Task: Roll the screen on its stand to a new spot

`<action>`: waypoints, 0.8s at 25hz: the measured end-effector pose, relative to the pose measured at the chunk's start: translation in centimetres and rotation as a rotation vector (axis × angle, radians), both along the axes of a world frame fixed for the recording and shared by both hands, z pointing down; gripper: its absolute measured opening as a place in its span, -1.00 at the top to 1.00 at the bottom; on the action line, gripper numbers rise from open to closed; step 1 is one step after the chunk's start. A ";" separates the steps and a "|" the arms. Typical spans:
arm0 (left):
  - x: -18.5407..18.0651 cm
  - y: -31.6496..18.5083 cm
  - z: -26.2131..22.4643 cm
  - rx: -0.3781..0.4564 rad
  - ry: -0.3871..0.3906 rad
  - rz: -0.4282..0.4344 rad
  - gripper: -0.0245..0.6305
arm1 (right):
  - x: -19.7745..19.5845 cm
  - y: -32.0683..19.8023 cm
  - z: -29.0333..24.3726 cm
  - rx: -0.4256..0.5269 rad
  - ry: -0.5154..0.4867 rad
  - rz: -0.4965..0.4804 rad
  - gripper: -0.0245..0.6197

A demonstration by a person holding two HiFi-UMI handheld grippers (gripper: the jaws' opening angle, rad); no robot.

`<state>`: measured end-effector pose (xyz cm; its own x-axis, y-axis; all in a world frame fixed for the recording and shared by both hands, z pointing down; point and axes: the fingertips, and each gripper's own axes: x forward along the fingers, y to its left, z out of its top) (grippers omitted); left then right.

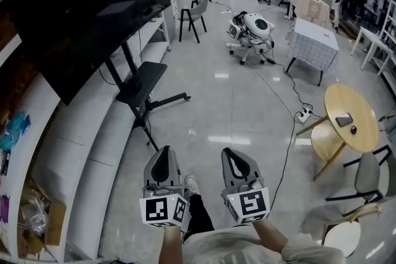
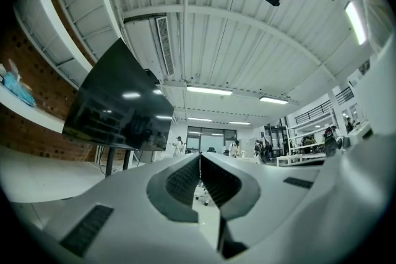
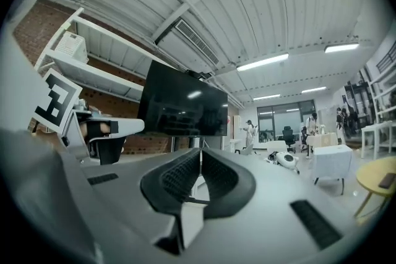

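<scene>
The big black screen stands on a black wheeled stand at the upper left of the head view, against the white ledge. My left gripper and right gripper are held side by side close to my body, on the near side of the stand's legs and apart from them. Both are shut with nothing between the jaws. From the left gripper the screen shows ahead to the left. The right gripper points toward the screen.
A stepped white ledge runs along the left wall. A white robot and a chair stand further back. At the right are a cloth-covered table, a round wooden table and a floor cable with a power strip. People stand at the back.
</scene>
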<state>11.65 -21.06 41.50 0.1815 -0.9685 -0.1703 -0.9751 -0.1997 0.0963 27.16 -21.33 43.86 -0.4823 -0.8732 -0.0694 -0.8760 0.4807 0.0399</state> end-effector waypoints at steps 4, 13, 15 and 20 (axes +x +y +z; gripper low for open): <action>-5.7 -8.6 -0.7 0.005 0.001 -0.032 0.88 | -5.4 -9.3 0.0 -0.006 0.004 -0.022 0.86; -17.1 -29.4 -8.8 0.086 -0.090 -0.064 0.88 | -18.7 -31.6 -8.4 0.106 -0.013 -0.060 0.86; -18.5 -32.3 -9.6 0.095 -0.109 -0.074 0.88 | -20.5 -34.9 -9.6 0.124 -0.012 -0.068 0.86; -20.1 -37.3 -10.4 0.091 -0.117 -0.105 0.88 | -22.4 -41.1 -10.6 0.128 -0.032 -0.081 0.86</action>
<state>-8.40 -58.34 31.09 0.1044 -0.9648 -0.2412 -0.9945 -0.0993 -0.0331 4.80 -62.41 33.30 -0.5469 -0.8143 -0.1942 -0.8361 0.5430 0.0779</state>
